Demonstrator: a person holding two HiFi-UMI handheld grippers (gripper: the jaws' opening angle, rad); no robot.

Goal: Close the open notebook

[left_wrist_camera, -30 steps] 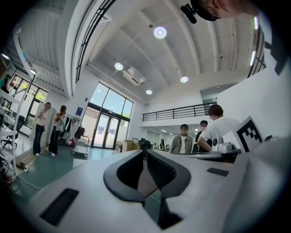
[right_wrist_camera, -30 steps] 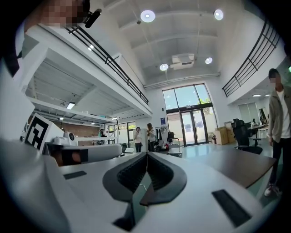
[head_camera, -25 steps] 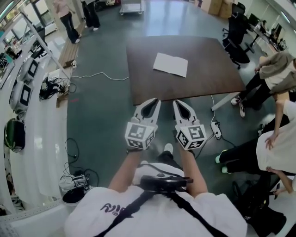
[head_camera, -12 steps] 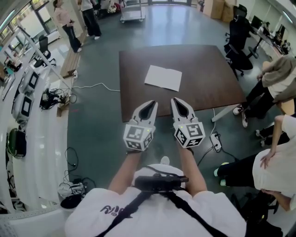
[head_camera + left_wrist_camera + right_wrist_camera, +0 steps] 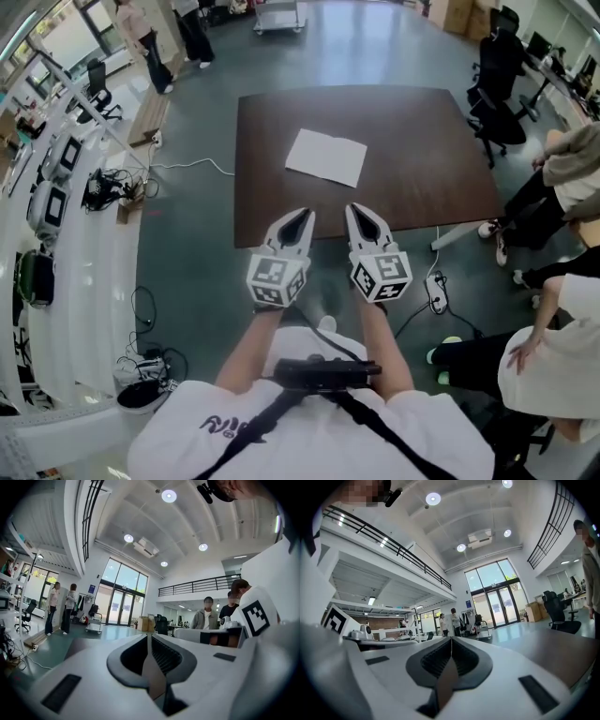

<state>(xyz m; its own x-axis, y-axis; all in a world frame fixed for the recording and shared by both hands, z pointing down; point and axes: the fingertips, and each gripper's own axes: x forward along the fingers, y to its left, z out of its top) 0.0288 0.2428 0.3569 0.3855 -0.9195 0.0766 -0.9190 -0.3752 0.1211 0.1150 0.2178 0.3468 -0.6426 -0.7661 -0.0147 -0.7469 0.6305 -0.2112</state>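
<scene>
Lowest in the head view is the person holding the tools: white T-shirt, a black strap across it and a black device on the chest. Both forearms reach forward to the centre of the frame.

The left gripper and the right gripper are held side by side, a little apart, marker cubes toward the body and tips pointing away. Each one is closed w/ nothing in it. In the left gripper view the two jaws meet in one line, and it is the same in the right gripper view. In the head view their tips overlap the near edge of the table.

Below them is grey-green floor. A white power strip w/ its cable lies right of centre.

The table is dark brown, approx. square, and fills the upper centre. The notebook lies flat on it, open, white pages up. It is a bit left of the table's middle, slightly turned, and well apart from both grippers.

At the right edge are other people, and black office chairs stand at upper right. Along the left edge run white benches w/ equipment, and cables lie beside them. In the upper left corner two people stand, and at top centre is a cart.
</scene>
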